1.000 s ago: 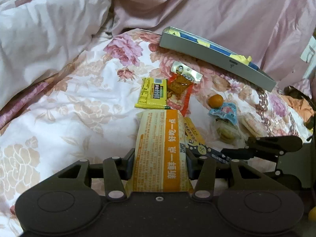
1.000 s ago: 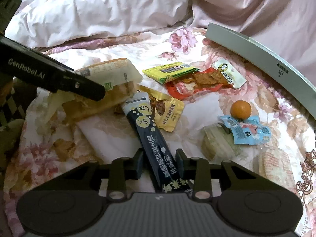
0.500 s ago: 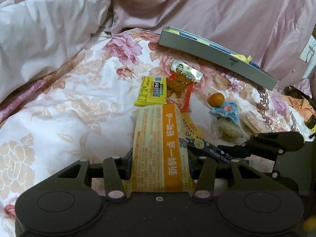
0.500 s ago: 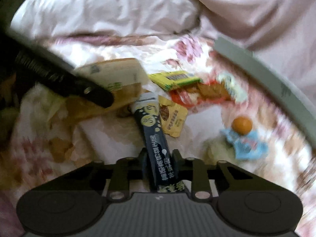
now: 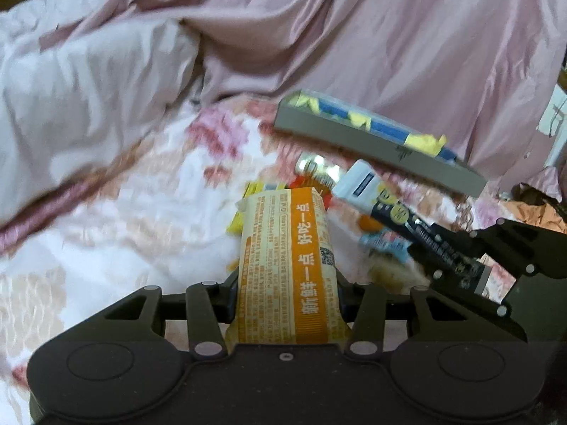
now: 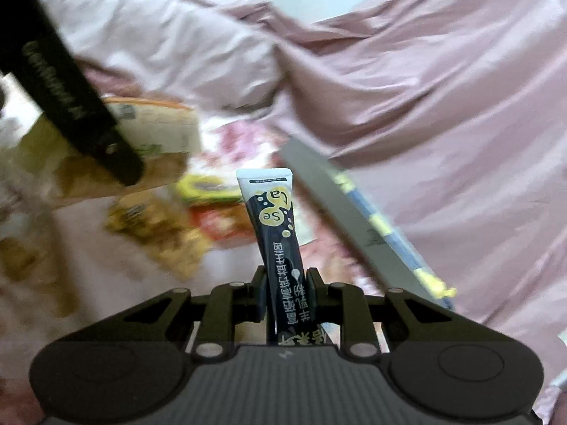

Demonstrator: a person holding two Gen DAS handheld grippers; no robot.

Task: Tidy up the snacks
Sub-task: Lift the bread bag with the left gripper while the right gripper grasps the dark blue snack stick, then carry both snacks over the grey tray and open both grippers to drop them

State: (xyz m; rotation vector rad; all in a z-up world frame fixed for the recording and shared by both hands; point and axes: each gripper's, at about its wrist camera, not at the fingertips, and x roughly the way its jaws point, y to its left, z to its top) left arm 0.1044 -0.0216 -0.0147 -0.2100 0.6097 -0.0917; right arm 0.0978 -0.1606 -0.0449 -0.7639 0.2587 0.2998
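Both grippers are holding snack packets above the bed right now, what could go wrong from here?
1. The right gripper pinches the dark stick packet near its lower end, so the long free end may swing or slip out.
2. The gray tray sits tilted on soft bedding; dropping packets in could tip it.
3. The two grippers are close together; the left gripper, holding the orange packet, might bump the stick.
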